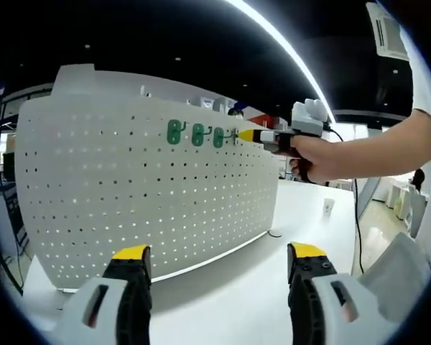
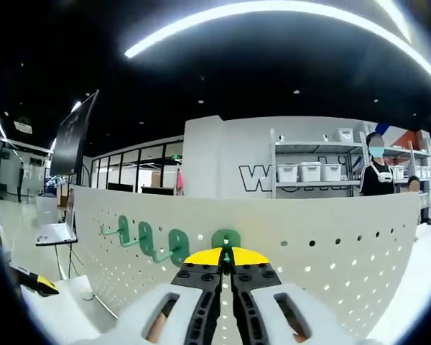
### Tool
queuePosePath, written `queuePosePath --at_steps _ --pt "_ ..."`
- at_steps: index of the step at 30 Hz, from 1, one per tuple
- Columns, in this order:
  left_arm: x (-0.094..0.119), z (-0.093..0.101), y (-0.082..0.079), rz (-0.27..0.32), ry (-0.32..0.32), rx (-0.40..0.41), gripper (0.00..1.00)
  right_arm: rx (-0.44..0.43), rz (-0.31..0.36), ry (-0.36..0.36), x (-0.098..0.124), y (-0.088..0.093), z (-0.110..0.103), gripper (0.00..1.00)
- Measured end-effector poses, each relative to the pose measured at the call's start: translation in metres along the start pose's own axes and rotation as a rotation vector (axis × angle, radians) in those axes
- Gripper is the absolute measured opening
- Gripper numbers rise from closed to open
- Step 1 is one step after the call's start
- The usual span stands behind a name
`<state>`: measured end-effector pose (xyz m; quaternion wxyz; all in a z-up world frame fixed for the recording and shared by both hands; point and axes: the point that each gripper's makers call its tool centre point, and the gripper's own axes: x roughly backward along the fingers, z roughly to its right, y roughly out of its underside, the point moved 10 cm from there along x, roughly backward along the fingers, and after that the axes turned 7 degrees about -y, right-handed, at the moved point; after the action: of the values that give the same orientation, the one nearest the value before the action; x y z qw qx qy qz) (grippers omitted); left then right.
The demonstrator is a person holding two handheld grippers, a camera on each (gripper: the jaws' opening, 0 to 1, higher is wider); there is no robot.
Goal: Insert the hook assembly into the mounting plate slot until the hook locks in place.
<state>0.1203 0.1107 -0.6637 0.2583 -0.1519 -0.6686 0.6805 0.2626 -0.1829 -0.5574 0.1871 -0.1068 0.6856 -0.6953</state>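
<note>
A white pegboard (image 1: 129,187) stands upright on a white table (image 1: 230,295). Three green hooks (image 1: 197,134) hang in a row near its top edge. My right gripper (image 1: 246,134), held by a hand, reaches in from the right with its yellow tips against the board just right of that row. In the right gripper view, the right gripper (image 2: 226,256) is shut on a green hook (image 2: 225,238) pressed to the pegboard (image 2: 330,237), with the other green hooks (image 2: 145,233) to its left. My left gripper (image 1: 219,251) hangs open low in front of the board, holding nothing.
A small white cup (image 1: 328,206) and a black cable (image 1: 356,215) are on the table behind the board's right end. Shelves with white bins (image 2: 309,172) and a standing person (image 2: 377,172) are far behind. The left gripper (image 2: 36,282) shows low at the left.
</note>
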Motion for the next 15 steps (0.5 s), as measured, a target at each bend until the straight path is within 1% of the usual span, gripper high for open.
queuePosePath --at_steps 2,4,6,11,13,15 --pt "0.0 0.0 0.0 -0.001 -0.002 0.001 0.8 -0.002 -0.003 0.001 -0.001 0.001 -0.001 0.01" --pt "0.0 -0.001 0.0 -0.001 -0.004 0.001 0.8 0.019 -0.008 0.004 -0.002 0.002 -0.003 0.01" --pt "0.0 -0.002 0.0 0.0 -0.01 -0.005 0.8 0.001 -0.003 0.013 -0.002 0.003 -0.003 0.01" --pt "0.002 -0.003 0.0 0.0 -0.014 -0.002 0.8 0.032 -0.013 0.048 -0.005 0.003 -0.008 0.01" --pt "0.003 -0.004 0.0 0.0 -0.018 -0.005 0.8 0.047 -0.022 0.077 -0.006 0.002 -0.011 0.01" --pt "0.004 -0.006 0.0 -0.004 -0.024 -0.004 0.8 0.046 -0.014 0.102 -0.007 0.004 -0.013 0.01"
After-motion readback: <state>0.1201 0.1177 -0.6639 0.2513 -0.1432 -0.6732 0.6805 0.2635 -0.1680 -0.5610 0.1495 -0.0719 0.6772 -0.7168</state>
